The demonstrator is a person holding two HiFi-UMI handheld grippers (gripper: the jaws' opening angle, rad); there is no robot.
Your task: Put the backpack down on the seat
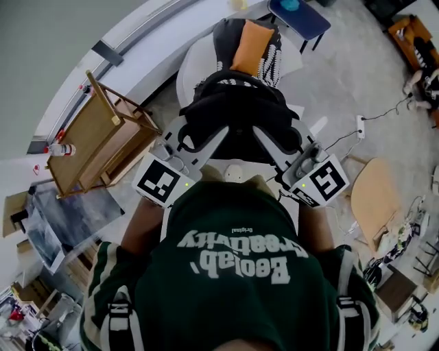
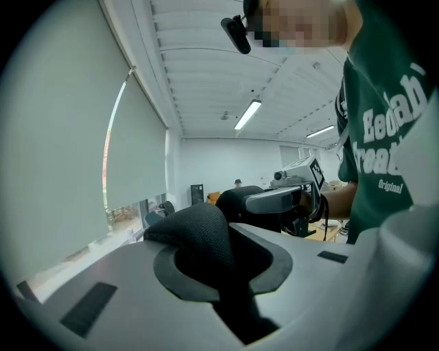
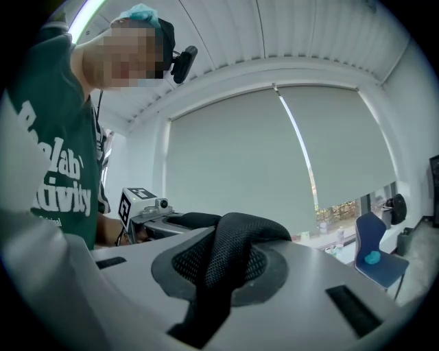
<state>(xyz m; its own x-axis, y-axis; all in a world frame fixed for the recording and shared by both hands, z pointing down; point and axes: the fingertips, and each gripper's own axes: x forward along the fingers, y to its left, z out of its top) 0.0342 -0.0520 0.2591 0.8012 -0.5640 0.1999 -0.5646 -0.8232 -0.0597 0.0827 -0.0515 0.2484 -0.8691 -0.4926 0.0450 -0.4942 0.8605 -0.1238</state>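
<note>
In the head view the black backpack (image 1: 240, 113) hangs in front of the person, held up by both grippers. Its mesh shoulder straps run into the jaws. My left gripper (image 1: 206, 142) is shut on the left strap (image 2: 199, 236), which fills the gap between its grey jaws. On the other side, my right gripper (image 1: 273, 142) is shut on the right strap (image 3: 233, 250). Just beyond the backpack stands the white seat (image 1: 195, 65) with an orange cushion (image 1: 250, 44) against its back. The backpack hides most of the seat surface.
A wooden rack (image 1: 103, 134) stands to the left of the seat. Behind the seat stands a blue chair (image 1: 298, 17), also in the right gripper view as the blue chair (image 3: 377, 250). A tan round board (image 1: 374, 199) and cables lie on the floor at right.
</note>
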